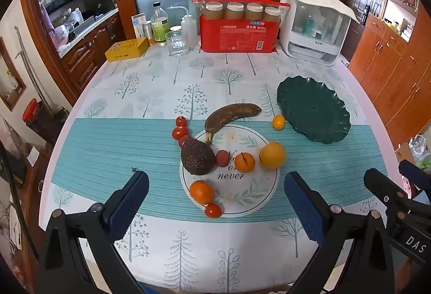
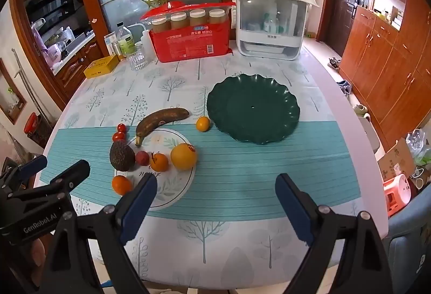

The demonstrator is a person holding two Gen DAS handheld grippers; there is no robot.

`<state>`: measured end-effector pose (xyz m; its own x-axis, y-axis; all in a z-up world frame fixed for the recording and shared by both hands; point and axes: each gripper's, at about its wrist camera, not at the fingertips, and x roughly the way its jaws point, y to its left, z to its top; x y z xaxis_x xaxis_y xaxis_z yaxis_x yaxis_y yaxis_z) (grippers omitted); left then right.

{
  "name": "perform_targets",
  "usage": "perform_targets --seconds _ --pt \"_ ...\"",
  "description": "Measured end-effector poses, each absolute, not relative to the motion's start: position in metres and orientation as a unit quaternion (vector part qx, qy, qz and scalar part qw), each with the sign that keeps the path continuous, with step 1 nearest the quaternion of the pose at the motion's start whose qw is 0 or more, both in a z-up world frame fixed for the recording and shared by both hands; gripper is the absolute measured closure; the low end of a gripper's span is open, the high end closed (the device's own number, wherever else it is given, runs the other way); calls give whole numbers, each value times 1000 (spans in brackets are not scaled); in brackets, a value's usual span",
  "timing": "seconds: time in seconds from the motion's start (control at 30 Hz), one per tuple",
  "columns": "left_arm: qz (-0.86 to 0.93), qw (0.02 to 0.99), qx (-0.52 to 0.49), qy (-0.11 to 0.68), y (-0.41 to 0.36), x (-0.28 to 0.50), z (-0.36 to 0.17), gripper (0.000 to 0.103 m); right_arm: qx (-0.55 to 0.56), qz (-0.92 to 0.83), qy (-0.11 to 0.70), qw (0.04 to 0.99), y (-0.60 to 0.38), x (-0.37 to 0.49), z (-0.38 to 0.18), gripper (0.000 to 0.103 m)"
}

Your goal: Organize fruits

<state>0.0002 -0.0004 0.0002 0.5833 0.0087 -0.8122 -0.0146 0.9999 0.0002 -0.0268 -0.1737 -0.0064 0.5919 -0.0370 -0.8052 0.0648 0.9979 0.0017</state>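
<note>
Fruit lies around a round white mat [image 1: 258, 194]: a brown banana [image 1: 229, 115], a dark avocado [image 1: 197, 157], a large orange [image 1: 272, 155], two tangerines [image 1: 244, 162] [image 1: 202, 192], a small pink fruit [image 1: 223, 158] and several cherry tomatoes [image 1: 180, 133]. A small orange [image 1: 278, 122] lies beside an empty dark green scalloped plate [image 1: 313, 108]. My left gripper [image 1: 216, 187] is open and empty, above the near fruit. My right gripper [image 2: 216, 190] is open and empty, right of the fruit [image 2: 183, 156], in front of the plate [image 2: 253, 108].
At the table's far side stand a red package with jars [image 1: 238, 24], a white lidded box [image 1: 313, 24], a glass [image 1: 177, 43], bottles [image 1: 159, 24] and a yellow tin [image 1: 126, 49]. Wooden cabinets [image 2: 390, 65] stand right of the table; a kitchen counter [image 1: 86, 27] lies left.
</note>
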Motion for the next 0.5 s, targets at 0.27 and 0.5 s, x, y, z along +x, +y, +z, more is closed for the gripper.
perform_targets --seconds 0.27,0.5 --pt "7 892 -2 451 0 0 0 3 11 -30 452 891 -169 -12 -7 13" --pt "2 888 4 460 -3 19 -5 3 7 -27 453 891 -166 -6 -9 13"
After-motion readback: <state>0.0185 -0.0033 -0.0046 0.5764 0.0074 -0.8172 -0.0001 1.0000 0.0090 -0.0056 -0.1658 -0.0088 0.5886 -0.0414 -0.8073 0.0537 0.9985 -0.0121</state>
